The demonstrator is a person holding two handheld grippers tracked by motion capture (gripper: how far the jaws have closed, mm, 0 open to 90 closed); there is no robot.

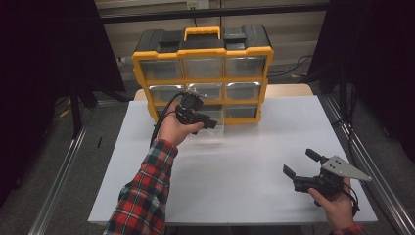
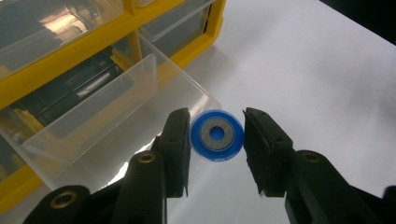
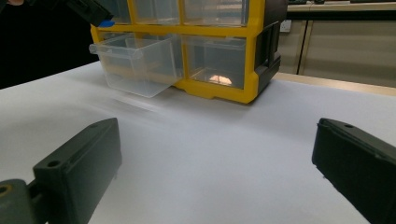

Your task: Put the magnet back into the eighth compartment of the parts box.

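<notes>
A small blue disc (image 2: 217,135) with a grey ring at its centre sits edge to edge between the black jaws of my left gripper (image 2: 217,122), which is shut on it. In the high view the left gripper (image 1: 211,122) hovers over a clear drawer (image 1: 211,131) pulled out from the bottom row of a yellow and black organizer (image 1: 201,78). The same drawer (image 2: 116,112) lies just left of the jaws and looks bare inside. Low at the right, my right gripper (image 1: 299,162) stands open over the white table, nothing between its jaws (image 3: 217,140).
The organizer (image 3: 219,91) stands at the table's far edge with several shut clear drawers. The pulled-out drawer (image 3: 135,65) juts over the white tabletop (image 1: 235,171). Metal rails run along both sides of the table.
</notes>
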